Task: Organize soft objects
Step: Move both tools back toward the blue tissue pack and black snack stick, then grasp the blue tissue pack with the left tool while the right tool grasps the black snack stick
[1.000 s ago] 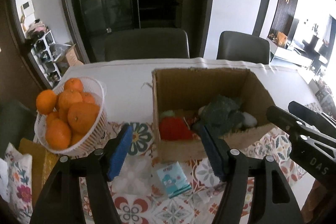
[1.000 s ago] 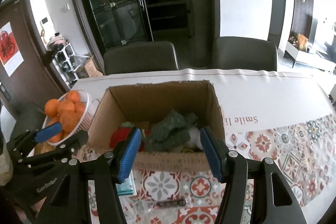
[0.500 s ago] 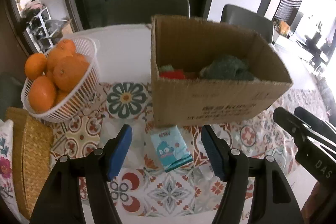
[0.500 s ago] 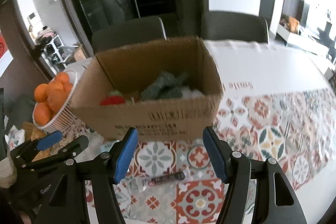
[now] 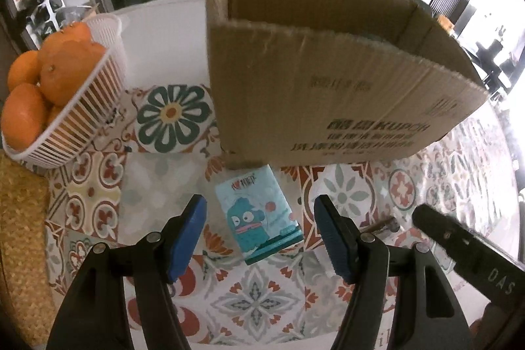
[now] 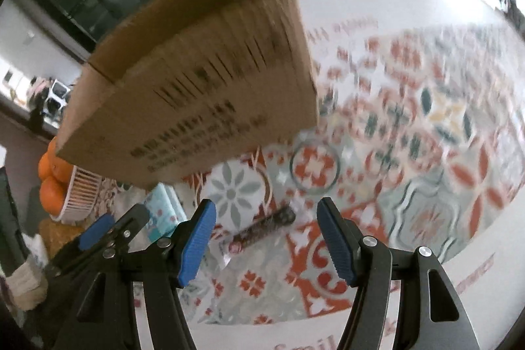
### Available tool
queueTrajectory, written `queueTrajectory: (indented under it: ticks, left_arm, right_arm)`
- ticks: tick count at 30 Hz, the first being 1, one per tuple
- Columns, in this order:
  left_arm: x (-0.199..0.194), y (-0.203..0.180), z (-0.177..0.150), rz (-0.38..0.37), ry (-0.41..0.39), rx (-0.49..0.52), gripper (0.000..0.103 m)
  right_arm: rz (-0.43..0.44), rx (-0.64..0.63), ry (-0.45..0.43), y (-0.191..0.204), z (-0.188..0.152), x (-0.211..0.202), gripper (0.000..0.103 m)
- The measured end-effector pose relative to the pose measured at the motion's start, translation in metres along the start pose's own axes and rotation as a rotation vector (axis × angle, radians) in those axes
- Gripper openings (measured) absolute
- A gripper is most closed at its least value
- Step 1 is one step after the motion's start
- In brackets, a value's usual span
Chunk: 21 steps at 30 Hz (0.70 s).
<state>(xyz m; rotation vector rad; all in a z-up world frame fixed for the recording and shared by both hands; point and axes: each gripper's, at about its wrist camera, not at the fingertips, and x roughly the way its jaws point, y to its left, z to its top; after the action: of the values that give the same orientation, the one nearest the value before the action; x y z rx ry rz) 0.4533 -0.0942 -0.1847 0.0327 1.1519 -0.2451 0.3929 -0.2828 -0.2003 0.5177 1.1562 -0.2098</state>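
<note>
Ahead of the left gripper (image 5: 260, 233), jaws apart, lies one tissue pack (image 5: 259, 214) before one cardboard box (image 5: 328, 87). One wrapped stick (image 6: 262, 230) lies between the right gripper's (image 6: 265, 240) parted jaws.

Left tool (image 5: 261, 232) and right tool (image 6: 265, 238) — black arms, ribbed blue pads, silver screws.

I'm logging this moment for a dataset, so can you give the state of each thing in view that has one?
left gripper: open, empty, fingers either side of the tissue pack
right gripper: open, empty, above the wrapped stick
tissue pack: flat on the tablecloth, ungrasped
cardboard box: upright, top open
basket: full of oranges
wrapped stick: lying flat
</note>
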Motion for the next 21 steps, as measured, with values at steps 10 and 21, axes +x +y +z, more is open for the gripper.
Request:
queueTrajectory:
  ticks: [10, 21]
  left_arm:
    - [0.031, -0.008, 0.002, 0.004, 0.038, 0.03, 0.067]
    - [0.051, -0.001, 0.012, -0.022, 0.06, -0.004, 0.066]
  right_arm:
    - [0.097, 0.204, 0.164, -0.015, -0.01, 0.036, 0.065]
    - [0.103, 0.305, 0.22, -0.016, -0.007, 0.059, 0.063]
